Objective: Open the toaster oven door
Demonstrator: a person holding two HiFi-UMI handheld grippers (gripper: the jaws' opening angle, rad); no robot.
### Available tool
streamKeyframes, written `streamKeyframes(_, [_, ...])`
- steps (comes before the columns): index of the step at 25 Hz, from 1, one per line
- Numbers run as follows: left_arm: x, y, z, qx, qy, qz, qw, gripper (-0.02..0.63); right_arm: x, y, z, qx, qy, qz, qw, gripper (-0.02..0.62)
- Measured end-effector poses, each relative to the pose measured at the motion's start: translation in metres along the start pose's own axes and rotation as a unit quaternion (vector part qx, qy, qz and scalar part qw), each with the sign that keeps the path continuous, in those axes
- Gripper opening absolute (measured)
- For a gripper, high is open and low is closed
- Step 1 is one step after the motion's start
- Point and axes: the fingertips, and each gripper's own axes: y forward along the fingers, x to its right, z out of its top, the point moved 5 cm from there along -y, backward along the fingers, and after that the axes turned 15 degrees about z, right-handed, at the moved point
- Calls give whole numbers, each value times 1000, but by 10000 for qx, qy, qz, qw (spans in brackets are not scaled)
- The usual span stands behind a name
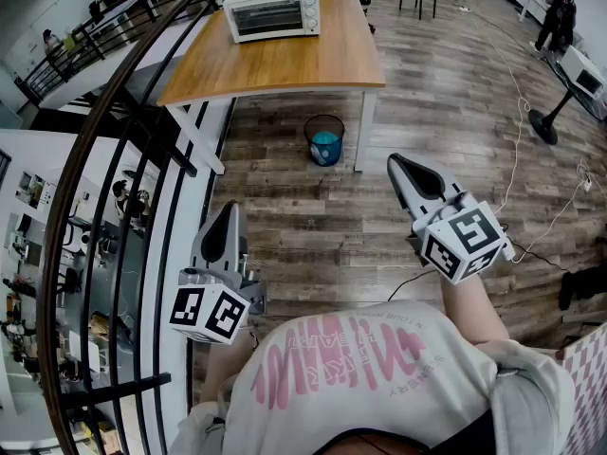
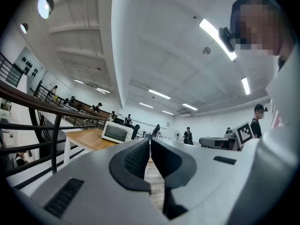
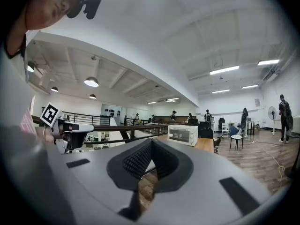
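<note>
A white toaster oven (image 1: 273, 9) stands with its door closed at the far end of a wooden table (image 1: 313, 64); it also shows far off as the toaster oven (image 2: 117, 131) and the toaster oven (image 3: 183, 134). My left gripper (image 1: 229, 208) is held low at the left, near my body, shut with nothing between its tips. My right gripper (image 1: 395, 163) is raised at the right, over the floor, shut and empty too. Both are well short of the table. In each gripper view the dark pads (image 2: 139, 158) (image 3: 140, 161) meet at the tip.
A black railing (image 1: 114, 197) runs along the left side beside my left gripper. Under the table stands a wire bin (image 1: 324, 140) with something blue in it. A cable (image 1: 517, 150) trails across the wood floor at the right, near a fan stand (image 1: 548, 121). People stand far off.
</note>
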Motion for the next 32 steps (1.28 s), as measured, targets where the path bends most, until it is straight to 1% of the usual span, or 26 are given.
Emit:
streamKeyframes(3, [-5, 3, 2, 9, -69, -62, 10000, 25, 0, 7, -1, -28, -59, 19, 10000, 5])
streamKeyframes(11, [-29, 13, 9, 30, 2, -162, 9999, 25, -4, 32, 0, 93, -68, -94, 9999, 5])
streamKeyframes(14, [-35, 12, 3, -18, -76, -130, 9999, 25, -6, 35, -8, 41, 92, -99, 9999, 6])
streamKeyframes(19, [-43, 14, -14, -298, -279, -23, 9992, 25, 3, 37, -16, 91, 427, -34, 9990, 6])
streamKeyframes(21, [-45, 18, -14, -348, -314, 42, 9989, 25, 10, 41, -18, -5, 437, -46, 9990, 6])
streamKeyframes(26, [-52, 36, -6, -191, -278, 320, 9989, 25, 36, 63, -17, -90, 240, 33, 9997, 6])
streamKeyframes(30, [-51, 65, -7, -187, -280, 395, 9987, 25, 66, 85, -20, -205, -24, 65, 9998, 6])
streamKeyframes(32, [-49, 82, -3, -150, -244, 442, 9986, 25, 84, 100, -16, -186, -92, 136, 9997, 6])
